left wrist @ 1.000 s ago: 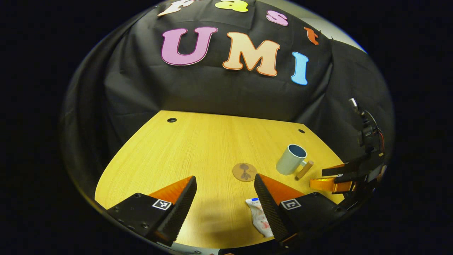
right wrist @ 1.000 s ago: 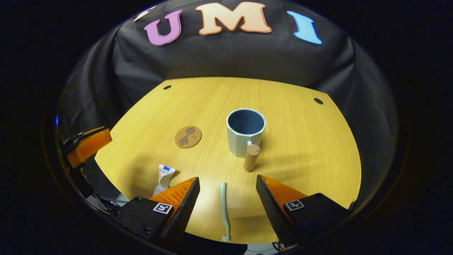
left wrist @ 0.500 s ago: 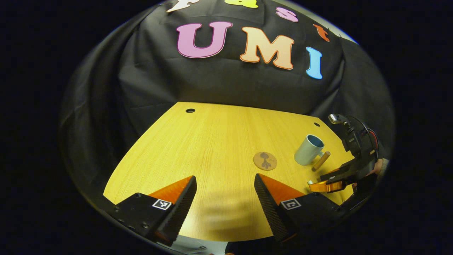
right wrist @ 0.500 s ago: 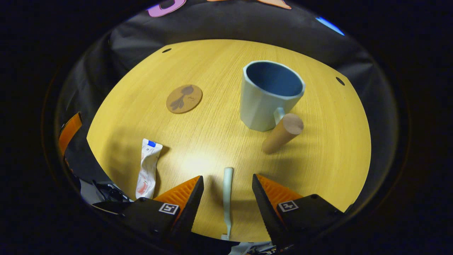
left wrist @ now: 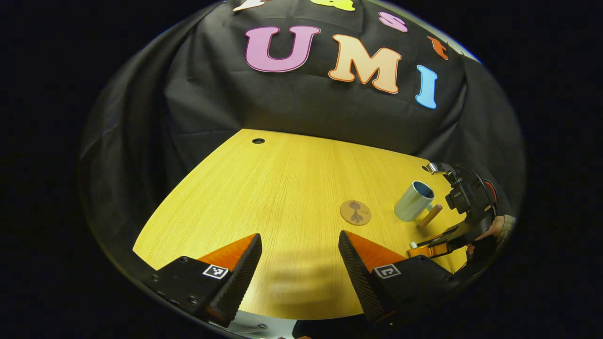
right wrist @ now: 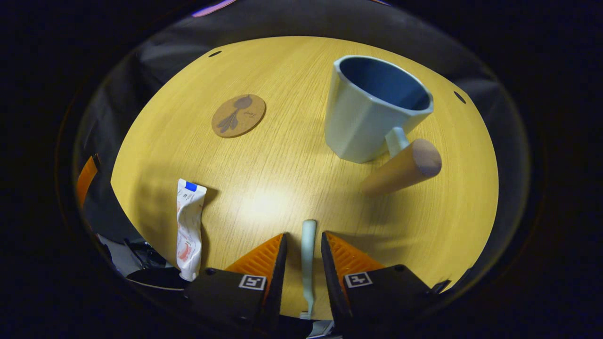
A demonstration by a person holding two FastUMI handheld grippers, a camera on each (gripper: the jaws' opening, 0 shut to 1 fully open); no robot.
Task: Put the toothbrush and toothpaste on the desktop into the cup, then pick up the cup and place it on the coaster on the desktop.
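The right tongs (right wrist: 304, 249) have narrowed around the toothbrush (right wrist: 307, 245), at the cup's (right wrist: 372, 110) 7 o'clock, so a grasp looks imminent, while the left tongs (left wrist: 299, 256) stay wide.

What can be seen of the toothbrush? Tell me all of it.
The toothbrush is a slim, pale green stick, plastic by its look, lying flat on the wooden desktop. Its rounded handle end points toward the cup; its small bristled head lies at the near edge. It sits lengthwise between the fingers of the right tool, which stand close on either side; whether they press on it cannot be told. The toothpaste lies apart from it.
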